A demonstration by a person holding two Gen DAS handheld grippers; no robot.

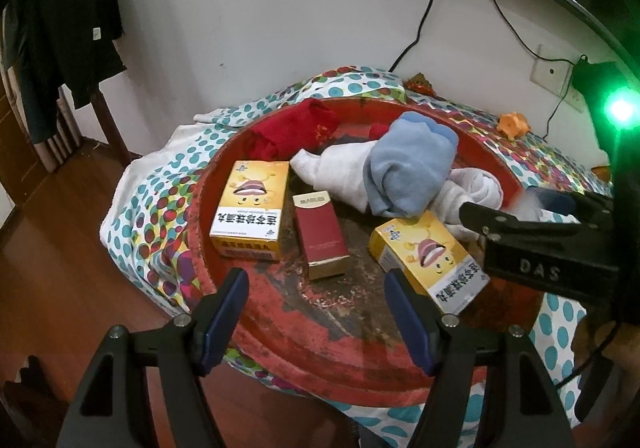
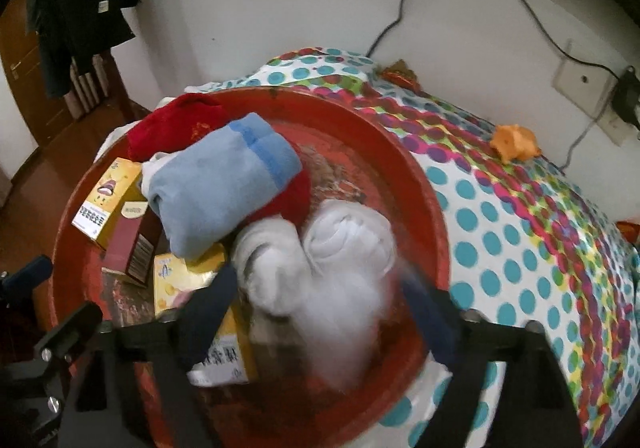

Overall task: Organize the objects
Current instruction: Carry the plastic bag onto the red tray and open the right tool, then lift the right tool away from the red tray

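Note:
A round red tray lies on a spotted cloth. It holds two yellow boxes, a dark red box, a red sock, a rolled blue sock and white socks. My left gripper hangs open over the tray's near rim with nothing between its fingers. My right gripper stands open at the tray's right side. A blurred white sock roll sits between its fingers, and the pads look clear of it. The blue sock lies just beyond.
The spotted cloth covers the surface to the right of the tray, and an orange toy lies on it near the wall. Cables and a socket run along the wall. Dark clothing hangs at the left over a wooden floor.

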